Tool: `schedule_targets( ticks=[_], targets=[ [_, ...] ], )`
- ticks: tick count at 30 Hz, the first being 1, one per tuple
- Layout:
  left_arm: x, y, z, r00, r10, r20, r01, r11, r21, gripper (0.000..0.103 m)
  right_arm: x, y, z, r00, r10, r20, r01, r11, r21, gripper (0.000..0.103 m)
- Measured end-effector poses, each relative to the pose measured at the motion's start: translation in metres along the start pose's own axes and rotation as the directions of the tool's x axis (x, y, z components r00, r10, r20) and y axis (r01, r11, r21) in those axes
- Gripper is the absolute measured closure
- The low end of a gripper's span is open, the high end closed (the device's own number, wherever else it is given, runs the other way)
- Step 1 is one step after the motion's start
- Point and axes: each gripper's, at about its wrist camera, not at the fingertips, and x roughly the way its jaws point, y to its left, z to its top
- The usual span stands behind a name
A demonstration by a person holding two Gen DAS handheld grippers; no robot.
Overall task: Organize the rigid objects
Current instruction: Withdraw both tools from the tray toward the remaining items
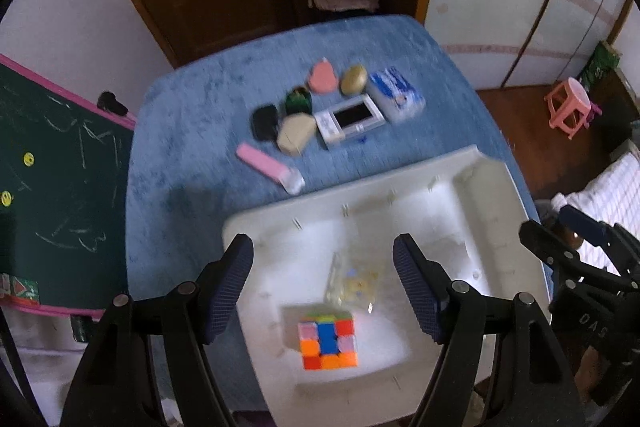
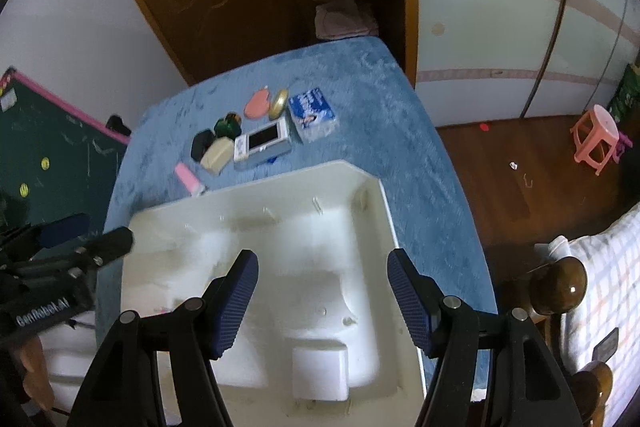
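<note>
Cube [image 1: 328, 341] below parted left tongs [image 1: 323, 289]

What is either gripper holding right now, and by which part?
Nothing. The left gripper and right gripper both have open jaws with only air between them, above the white tray; the puzzle cube lies loose inside.

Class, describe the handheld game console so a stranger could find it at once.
Start at the blue table, beyond the white tray. In the cluster of small things there, the game console lies beside the blue-and-white packet. It alone is a flat white slab with a dark screen.
</note>
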Motion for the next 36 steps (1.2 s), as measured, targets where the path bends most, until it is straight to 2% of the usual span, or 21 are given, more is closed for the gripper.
schedule_targets(
  ticks=[8,13,17,21,25,30,32,36],
  targets=[
    [-0.001,0.029,0.037,0.998,0.025,0.054,-0.026,1.0,0.017,0.027,0.004,-0.001,0.038,1.0,0.005,0.008,-0.006,1.0,0.022,0.035],
    [0.017,0.038,0.06,0.998,0.003,0.057,-0.008,0.996,0.086,0.027,0.013,0.006,0.073,1.0,-0.003,0.006,0.003,1.0,0.003,0.035],
    [0.039,0.049,0.074,0.999,-0.022,0.024,0.02,0.994,0.105,0.027,0.028,0.015,0.105,1.0,-0.026,0.004,0.026,0.999,-0.04,0.035],
    [0.075,0.069,0.089,0.998,-0.047,-0.047,0.05,0.997,0.053,0.027,0.048,0.023,0.132,0.999,-0.053,-0.011,0.052,0.996,-0.072,0.035],
    [0.118,0.096,0.107,0.989,-0.074,-0.128,0.067,0.996,-0.061,0.027,0.079,0.024,0.153,0.997,-0.054,-0.064,0.05,0.997,-0.058,0.035],
    [0.165,0.118,0.126,0.971,-0.119,-0.209,0.076,0.976,-0.203,0.027,0.116,0.025,0.17,0.99,-0.056,-0.13,0.051,0.998,-0.042,0.035],
    [0.176,0.118,0.134,0.969,-0.13,-0.209,0.081,0.971,-0.226,0.027,0.133,0.025,0.176,0.986,-0.046,-0.161,0.042,0.999,-0.033,0.035],
    [0.189,0.108,0.149,0.966,-0.142,-0.215,0.097,0.974,-0.207,0.027,0.168,0.021,0.187,0.971,-0.027,-0.236,0.027,1.0,-0.002,0.035]
  ],
)
